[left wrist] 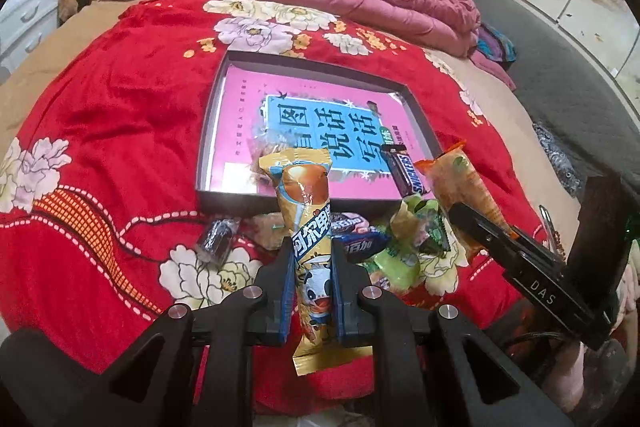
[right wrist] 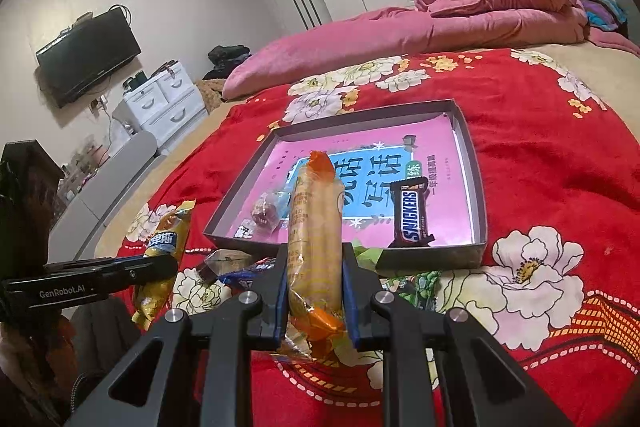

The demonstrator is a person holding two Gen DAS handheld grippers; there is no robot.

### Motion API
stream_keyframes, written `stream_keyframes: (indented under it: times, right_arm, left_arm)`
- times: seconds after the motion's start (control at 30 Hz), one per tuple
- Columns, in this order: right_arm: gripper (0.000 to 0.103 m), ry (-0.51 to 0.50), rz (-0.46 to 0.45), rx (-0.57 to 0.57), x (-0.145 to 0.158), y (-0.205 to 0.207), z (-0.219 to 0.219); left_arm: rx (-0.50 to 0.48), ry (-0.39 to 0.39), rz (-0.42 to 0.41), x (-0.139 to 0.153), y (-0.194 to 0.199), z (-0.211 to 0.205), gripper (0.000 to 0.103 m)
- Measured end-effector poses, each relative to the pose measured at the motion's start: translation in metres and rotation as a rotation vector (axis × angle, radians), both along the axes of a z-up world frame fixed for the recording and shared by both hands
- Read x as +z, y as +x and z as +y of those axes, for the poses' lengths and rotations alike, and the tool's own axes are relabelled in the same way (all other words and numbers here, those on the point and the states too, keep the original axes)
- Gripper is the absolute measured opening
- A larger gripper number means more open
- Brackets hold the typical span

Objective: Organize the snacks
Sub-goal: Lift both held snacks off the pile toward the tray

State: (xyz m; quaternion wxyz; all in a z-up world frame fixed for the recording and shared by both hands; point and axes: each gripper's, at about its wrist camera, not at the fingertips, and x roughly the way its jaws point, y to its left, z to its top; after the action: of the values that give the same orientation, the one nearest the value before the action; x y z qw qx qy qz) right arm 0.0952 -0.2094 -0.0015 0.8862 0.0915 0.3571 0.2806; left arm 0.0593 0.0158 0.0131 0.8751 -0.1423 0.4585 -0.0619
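red bedspread (left wrist: 120,131); both hand-held grippers clamp snack packets.

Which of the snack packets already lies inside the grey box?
The Snickers bar lies inside the grey box, near its front right corner. A small clear-wrapped sweet lies there too; the others lie outside or are held.

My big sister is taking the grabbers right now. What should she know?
Left gripper: shut on the yellow snack pack, held up in front of the box.
Right gripper: shut on the orange cracker pack, also short of the box.
Done: the Snickers bar and a small clear-wrapped treat lie in the box.
Left: put both held packs in, then the loose candies piled on the red blanket before the box's near wall.
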Motion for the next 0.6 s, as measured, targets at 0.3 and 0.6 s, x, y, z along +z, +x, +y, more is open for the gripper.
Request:
stream_keyframes:
  times: [0.3, 0.6]
  right_arm:
    - [0.023, 0.018, -0.001, -0.031, 0.002, 0.006, -0.010]
    - [0.023, 0.030, -0.007, -0.049, 0.004, 0.008, -0.018]
  left_arm:
    - [-0.002, -0.003, -0.017, 0.006, 0.008, -0.004, 0.016]
    - [-0.004, -0.003, -0.032, 0.011, 0.016, -0.008, 0.016]
